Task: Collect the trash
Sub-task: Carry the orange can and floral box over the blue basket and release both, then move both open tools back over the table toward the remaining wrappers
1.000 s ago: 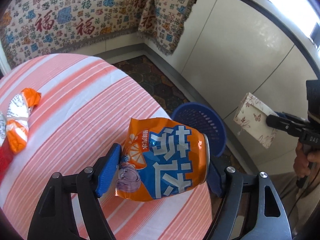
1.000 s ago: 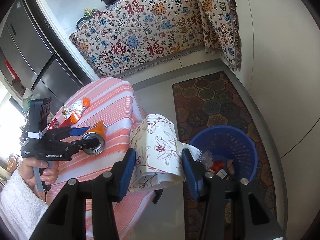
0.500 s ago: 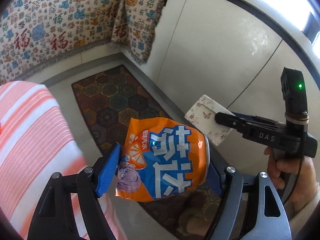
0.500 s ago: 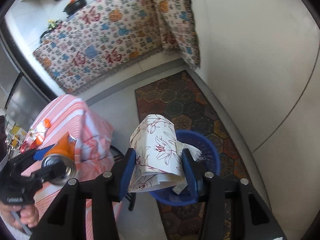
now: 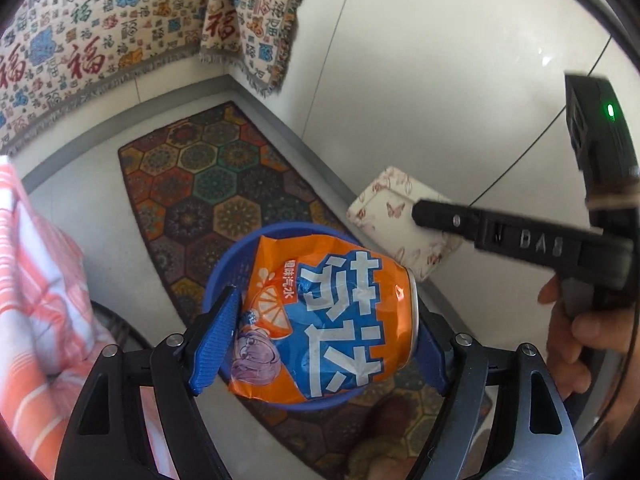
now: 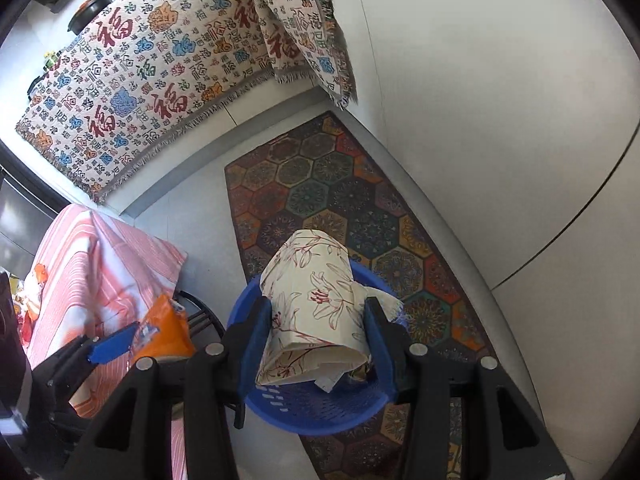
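Landmark: the round blue plastic slotted waste basket, standing on the hexagon-patterned rug.

We note the left hand-held gripper clamped across the body of a crumpled orange-and-blue aluminium drink can, blue pads on both sides, jaws fairly wide because the can is wide. From the left wrist view the can hangs above the basket, whose rim shows behind it. We judge the sideways hold keeps the can's open end from pointing down.

The right hand-held gripper is closed to a moderate width on a cream floral-printed soft tissue pack, squeezing it in at the sides. The pack sits directly over the basket's opening, lower end inside the rim line; a loose tissue hangs out beneath it. The pack also shows to the right of the can in the left wrist view.

Beside the basket, the pink-and-white striped cloth on the tabletop still carries an orange wrapper, well apart from the basket.

Judgement: both items positioned for release into the basket; neither released yet.
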Motion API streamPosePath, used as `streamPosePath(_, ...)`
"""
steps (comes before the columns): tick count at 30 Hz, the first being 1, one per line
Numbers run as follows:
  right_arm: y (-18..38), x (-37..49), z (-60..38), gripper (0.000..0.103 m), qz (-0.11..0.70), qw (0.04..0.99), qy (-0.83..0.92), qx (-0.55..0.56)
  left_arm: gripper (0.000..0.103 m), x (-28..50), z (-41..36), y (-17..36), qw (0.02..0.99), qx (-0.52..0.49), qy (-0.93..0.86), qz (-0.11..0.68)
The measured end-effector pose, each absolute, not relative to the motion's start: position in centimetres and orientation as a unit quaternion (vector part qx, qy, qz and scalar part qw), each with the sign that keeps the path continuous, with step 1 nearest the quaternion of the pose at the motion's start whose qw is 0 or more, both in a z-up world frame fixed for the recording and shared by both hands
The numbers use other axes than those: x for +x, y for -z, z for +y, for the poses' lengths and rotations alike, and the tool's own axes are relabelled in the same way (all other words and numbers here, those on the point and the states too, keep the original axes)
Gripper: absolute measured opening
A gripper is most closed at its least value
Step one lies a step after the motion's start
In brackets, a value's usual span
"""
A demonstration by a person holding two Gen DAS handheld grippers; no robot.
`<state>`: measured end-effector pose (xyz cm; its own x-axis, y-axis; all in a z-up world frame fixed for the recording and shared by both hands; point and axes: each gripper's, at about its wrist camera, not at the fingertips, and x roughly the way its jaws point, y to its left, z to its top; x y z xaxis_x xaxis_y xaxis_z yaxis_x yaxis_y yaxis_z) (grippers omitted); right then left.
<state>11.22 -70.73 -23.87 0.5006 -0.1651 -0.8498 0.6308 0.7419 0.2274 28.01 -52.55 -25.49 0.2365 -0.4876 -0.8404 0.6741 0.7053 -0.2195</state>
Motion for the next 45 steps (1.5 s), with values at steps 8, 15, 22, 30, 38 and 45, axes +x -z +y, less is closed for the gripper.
streamPosePath(8, 26.8, 12.8, -72.8, 0.055, 0.454, 0.811, 0.233, 0.285, 0.098, 28.8, -54.8, 28.9, 0.775, 0.117, 0.372, 0.497)
streamPosePath(15, 24.9, 11.8, -72.9, 0.061, 0.417, 0.826, 0.251, 0.284, 0.098, 28.6, -52.9, 25.8, 0.810, 0.077, 0.357, 0.459)
streamPosePath(22, 13.7, 8.0, -66.7, 0.061, 0.277, 0.898, 0.298, 0.171, 0.099, 24.1, -43.2, 11.9, 0.864, 0.018, 0.331, 0.379)
streamPosePath(30, 7.6, 7.7, -55.8, 0.065, 0.191, 0.937, 0.284, 0.069, 0.102, 16.1, -26.8, 7.1, 0.891, 0.025, 0.246, 0.381)
streamPosePath(38, 13.6, 13.6, -38.7, 0.065, 0.328, 0.940, 0.082, 0.040, 0.102, 17.1, -11.5, 15.0, 0.902, 0.040, 0.081, 0.423)
streamPosePath(45, 19.7, 17.6, -26.6, 0.065, 0.417, 0.909, -0.013, -0.011, 0.102, 21.4, -3.2, 20.0, 0.892, -0.005, 0.017, 0.452)
